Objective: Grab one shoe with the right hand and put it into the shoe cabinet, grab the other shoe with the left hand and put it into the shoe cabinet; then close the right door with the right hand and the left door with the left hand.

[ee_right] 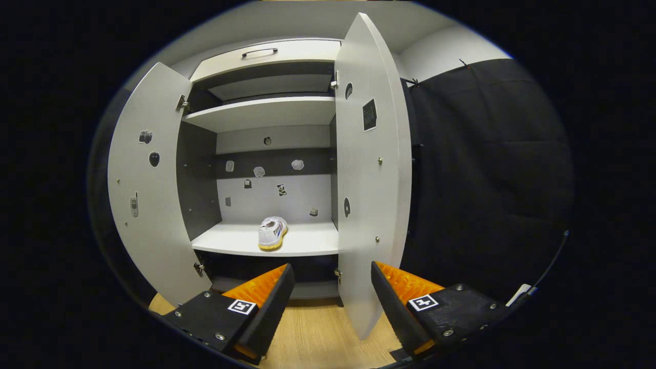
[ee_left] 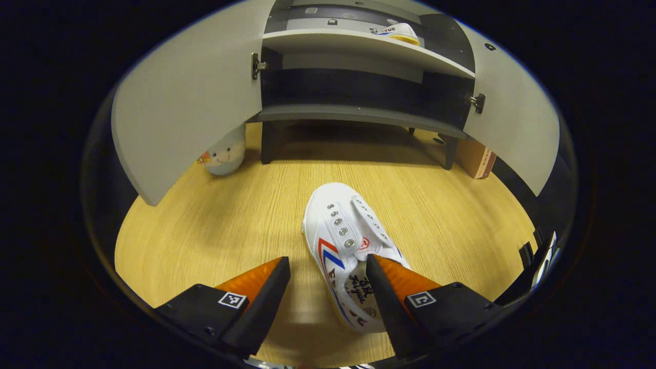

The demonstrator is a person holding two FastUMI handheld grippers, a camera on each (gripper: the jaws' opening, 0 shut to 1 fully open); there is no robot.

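Observation:
A white shoe (ee_left: pixel 344 241) with red and blue stripes lies on the wooden floor, toe toward the cabinet. My left gripper (ee_left: pixel 328 279) is open just above its heel end, the right finger over the shoe's opening, the left finger beside it. The other white shoe (ee_right: pixel 272 232) stands on the cabinet's middle shelf (ee_right: pixel 312 241), also seen as the shoe (ee_left: pixel 397 33) in the left gripper view. My right gripper (ee_right: pixel 332 284) is open and holds nothing, in front of the cabinet. Both doors stand open: the left door (ee_right: pixel 148 189) and the right door (ee_right: pixel 371 169), whose edge is between my right fingers.
A small round plush toy (ee_left: pixel 224 155) sits on the floor under the left door (ee_left: pixel 184 102). A cardboard box (ee_left: pixel 476 160) stands by the cabinet's right leg. A drawer with a handle (ee_right: pixel 260 51) tops the cabinet. Black cloth hangs on the right.

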